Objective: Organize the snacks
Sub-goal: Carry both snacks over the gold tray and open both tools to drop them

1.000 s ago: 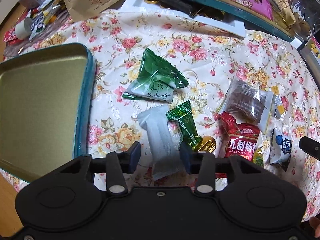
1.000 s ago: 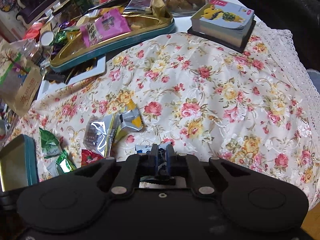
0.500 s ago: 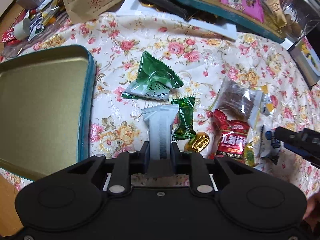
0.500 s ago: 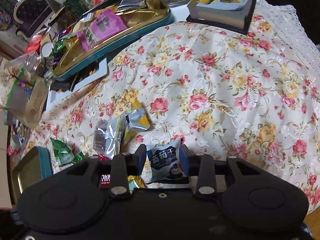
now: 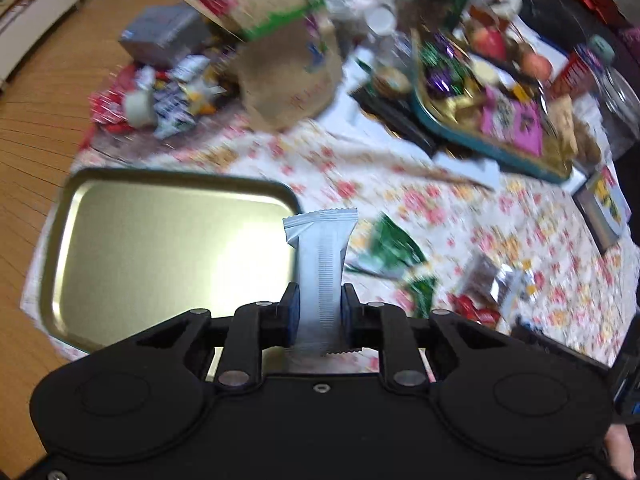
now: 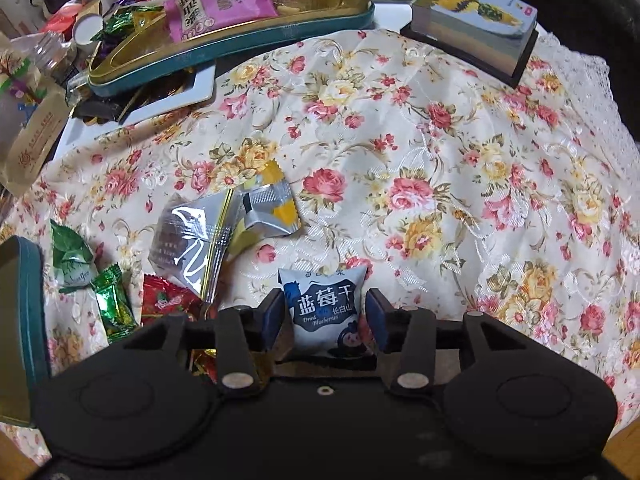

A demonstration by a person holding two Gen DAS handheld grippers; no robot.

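My left gripper (image 5: pixel 319 307) is shut on a white snack packet (image 5: pixel 320 256) and holds it up in the air, near the right rim of the empty gold tin tray (image 5: pixel 160 248) with teal sides. My right gripper (image 6: pixel 325 316) is open, with its jaws on either side of a blue-and-white dried blueberry packet (image 6: pixel 324 312) that lies on the floral tablecloth (image 6: pixel 440 160). The tray's teal edge (image 6: pixel 28 300) also shows at the left of the right wrist view.
Loose snacks lie on the cloth: a green packet (image 6: pixel 72 256), a green candy (image 6: pixel 114 304), a red packet (image 6: pixel 168 300), a silver pouch (image 6: pixel 192 236), a silver-yellow packet (image 6: pixel 268 212). A full teal tin (image 6: pixel 224 28) and a card box (image 6: pixel 476 20) stand at the back.
My left gripper closed on the white packet, lifted it and swung left toward the empty tray. My right gripper opened around the blueberry packet, which now rests on the cloth.
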